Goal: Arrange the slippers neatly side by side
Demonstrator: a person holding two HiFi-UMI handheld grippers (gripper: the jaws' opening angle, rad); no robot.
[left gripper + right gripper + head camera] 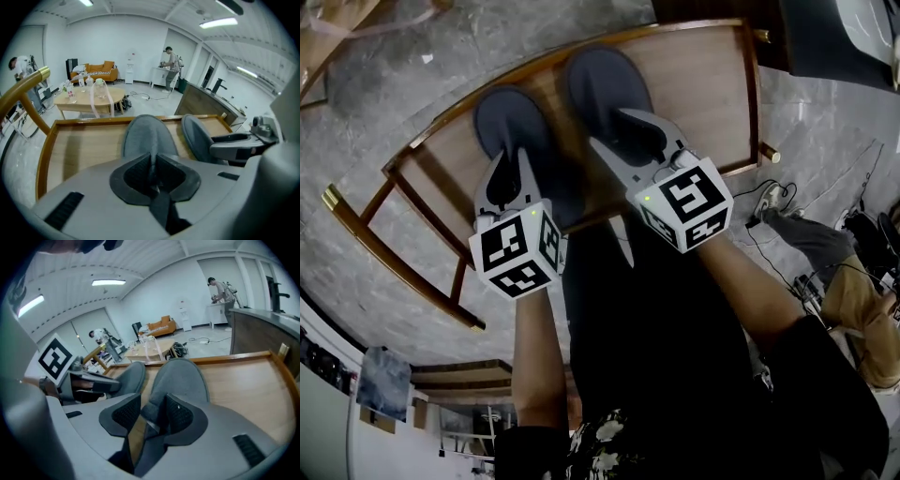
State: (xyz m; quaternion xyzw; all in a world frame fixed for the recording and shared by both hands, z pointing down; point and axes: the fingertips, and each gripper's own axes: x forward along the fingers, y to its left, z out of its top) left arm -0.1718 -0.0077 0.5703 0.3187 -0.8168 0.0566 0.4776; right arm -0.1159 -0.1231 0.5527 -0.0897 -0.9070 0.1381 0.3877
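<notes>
**Slippers side by side, grippers not yet clear**

On the left, the left slipper [511, 120] lies flat on the wooden counter [705, 86], toe pointing to the far rim. The left gripper [153, 166] is at its near end. Its pads are almost pressed together, pinching the thin heel edge in the narrow slot between them.

Just to the right, with only a slim strip of wood between the two, the right slipper [605, 89] lies the same way up and points the same way. The right gripper [151, 414] is at its heel with the jaws spread wide. The heel rim stands in the gap close to one pad, but nothing clamps it, so this slipper looks set down and let go.

As a judgement, most of the task is done: both slippers rest on the counter, roughly parallel and close together. In the head view the right toe reaches a little farther than the left, though the wide lens may exaggerate that. What seems left is for the left gripper to release its heel, for both grippers to draw back toward the near side without dragging the fabric, and perhaps a small nudge to bring the heels into line.
</notes>
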